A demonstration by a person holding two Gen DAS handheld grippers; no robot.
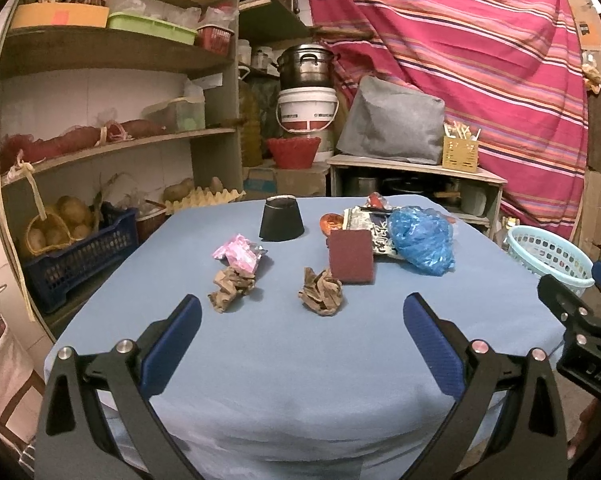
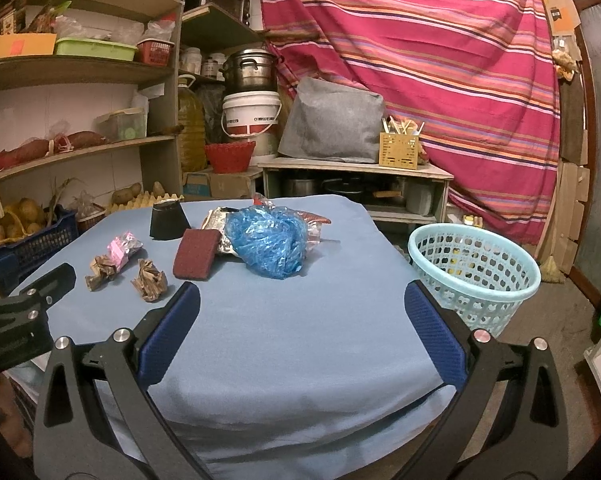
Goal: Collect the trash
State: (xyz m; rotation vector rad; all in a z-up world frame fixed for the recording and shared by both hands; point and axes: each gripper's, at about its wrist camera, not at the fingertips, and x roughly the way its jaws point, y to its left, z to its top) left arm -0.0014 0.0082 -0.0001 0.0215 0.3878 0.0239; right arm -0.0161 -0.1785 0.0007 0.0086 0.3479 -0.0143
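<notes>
Both my left tongs (image 1: 302, 322) and right tongs (image 2: 302, 312) gape wide and empty, nothing seems collected yet: paper wads (image 1: 320, 291), pink wrapper (image 1: 239, 257) and blue bag (image 2: 270, 240) litter the tabletop (image 2: 300, 340), basket (image 2: 474, 276) waiting beside it.

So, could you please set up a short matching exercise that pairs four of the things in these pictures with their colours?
Things:
1. crumpled plastic bag
2. scouring pad
3. laundry-style basket
4. upturned cup

Colours:
A. black
B. dark red
C. bright blue
D. pale turquoise

Pairs: 1-C, 2-B, 3-D, 4-A. The basket stands on the floor beside the table; the other three lie on its blue cloth.
</notes>
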